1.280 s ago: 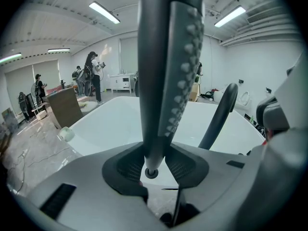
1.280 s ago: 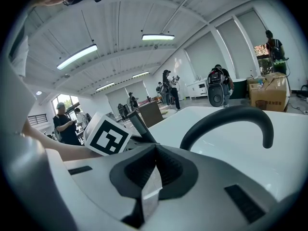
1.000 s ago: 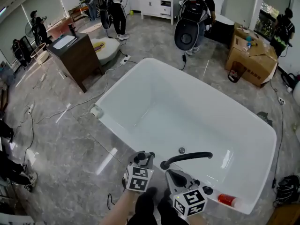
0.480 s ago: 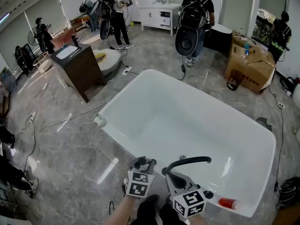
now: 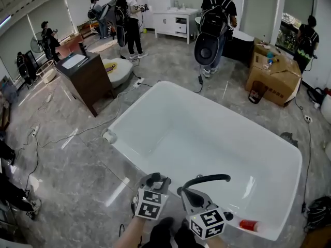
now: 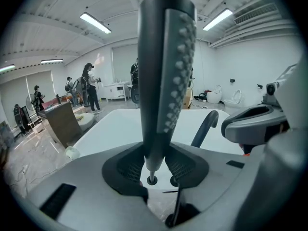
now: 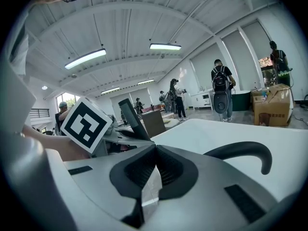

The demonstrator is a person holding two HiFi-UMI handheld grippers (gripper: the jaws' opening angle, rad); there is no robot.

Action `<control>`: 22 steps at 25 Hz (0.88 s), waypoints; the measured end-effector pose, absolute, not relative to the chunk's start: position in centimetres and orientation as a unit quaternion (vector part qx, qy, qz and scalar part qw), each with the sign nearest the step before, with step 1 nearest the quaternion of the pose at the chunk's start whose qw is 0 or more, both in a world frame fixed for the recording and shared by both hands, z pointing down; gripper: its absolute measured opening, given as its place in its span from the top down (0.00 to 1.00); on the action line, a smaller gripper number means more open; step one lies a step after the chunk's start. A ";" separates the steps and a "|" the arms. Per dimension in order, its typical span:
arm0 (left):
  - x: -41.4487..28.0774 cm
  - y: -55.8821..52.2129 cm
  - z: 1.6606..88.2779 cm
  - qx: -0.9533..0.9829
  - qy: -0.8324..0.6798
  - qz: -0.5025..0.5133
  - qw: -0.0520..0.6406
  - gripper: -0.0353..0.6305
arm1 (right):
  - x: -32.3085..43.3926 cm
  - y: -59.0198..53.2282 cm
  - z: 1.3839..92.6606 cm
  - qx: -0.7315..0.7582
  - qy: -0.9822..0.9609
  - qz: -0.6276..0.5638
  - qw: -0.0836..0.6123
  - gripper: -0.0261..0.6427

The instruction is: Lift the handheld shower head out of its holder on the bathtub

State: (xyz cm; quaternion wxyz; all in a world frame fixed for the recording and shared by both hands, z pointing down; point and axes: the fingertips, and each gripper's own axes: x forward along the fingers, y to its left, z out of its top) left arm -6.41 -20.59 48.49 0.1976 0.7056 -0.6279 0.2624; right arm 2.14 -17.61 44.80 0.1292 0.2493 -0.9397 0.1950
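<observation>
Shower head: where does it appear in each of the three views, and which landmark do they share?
Head view: shower head small, bottom centre, just left of the black curved spout.
Left gripper view: shower head upright, filling the centre.
Right gripper view: shower head a dark slanted bar, left of centre.
Shared landmark: the black curved spout.

Slim dark-grey shower head (image 6: 166,66), stick-shaped, rows of little nozzles down one side. Standing upright, narrow end pinched in the left gripper (image 6: 161,163), right by the near edge of the big white bathtub (image 5: 132,107).
</observation>
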 end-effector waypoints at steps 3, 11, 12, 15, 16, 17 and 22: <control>-6.6 -20.1 47.6 0.709 -0.627 0.260 0.194 0.72 | 1.7 -17.0 44.4 0.249 -0.941 0.191 0.127 0.95; -5.8 -19.6 45.9 0.713 -0.627 0.254 0.183 0.72 | 2.1 -16.4 44.1 0.247 -0.943 0.185 0.121 0.95; -5.8 -19.4 45.8 0.714 -0.627 0.253 0.181 0.72 | 2.1 -16.3 44.0 0.247 -0.944 0.184 0.120 0.95; -5.7 -19.3 45.2 0.718 -0.626 0.250 0.176 0.72 | 2.0 -16.1 43.8 0.247 -0.945 0.182 0.117 0.95; -5.8 -19.2 45.0 0.717 -0.626 0.250 0.176 0.72 | 1.9 -16.2 43.7 0.247 -0.945 0.182 0.117 0.95; -5.9 -19.2 44.8 0.716 -0.627 0.250 0.177 0.72 | 1.9 -16.2 43.5 0.246 -0.945 0.181 0.116 0.95; -5.3 -19.6 44.5 0.716 -0.629 0.249 0.175 0.72 | 2.5 -16.9 43.5 0.247 -0.946 0.176 0.111 0.95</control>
